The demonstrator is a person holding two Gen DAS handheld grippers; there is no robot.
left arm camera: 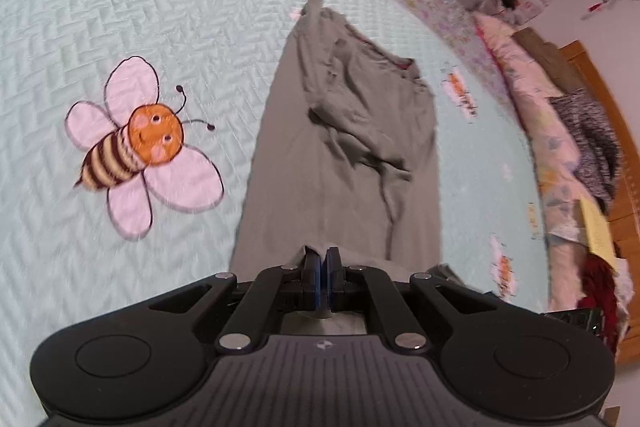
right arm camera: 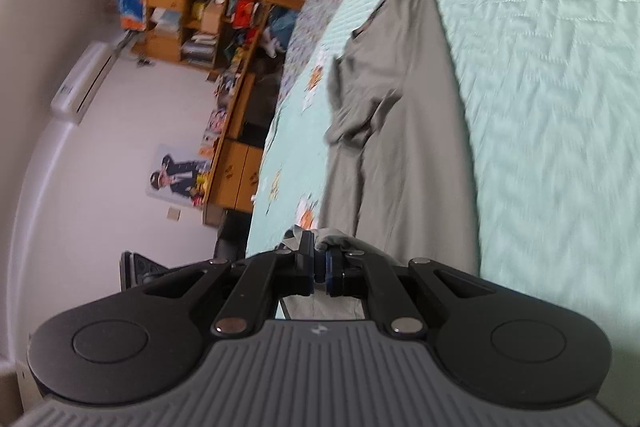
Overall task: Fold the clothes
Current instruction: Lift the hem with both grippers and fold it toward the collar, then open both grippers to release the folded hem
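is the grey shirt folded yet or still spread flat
Partly folded: the grey shirt lies as a long narrow strip on the quilt, one sleeve doubled over its top. Both grippers pinch its near hem.

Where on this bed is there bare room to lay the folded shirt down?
The quilt left of the grey shirt, around the big bee print, lies bare. A narrower bare strip runs on the shirt's other side. Beyond it, the bed's far edge is crowded with piled clothes.

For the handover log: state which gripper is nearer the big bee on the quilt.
Left. The left gripper, pinching the grey shirt, has the bee just beside it; the right gripper faces the shelves.
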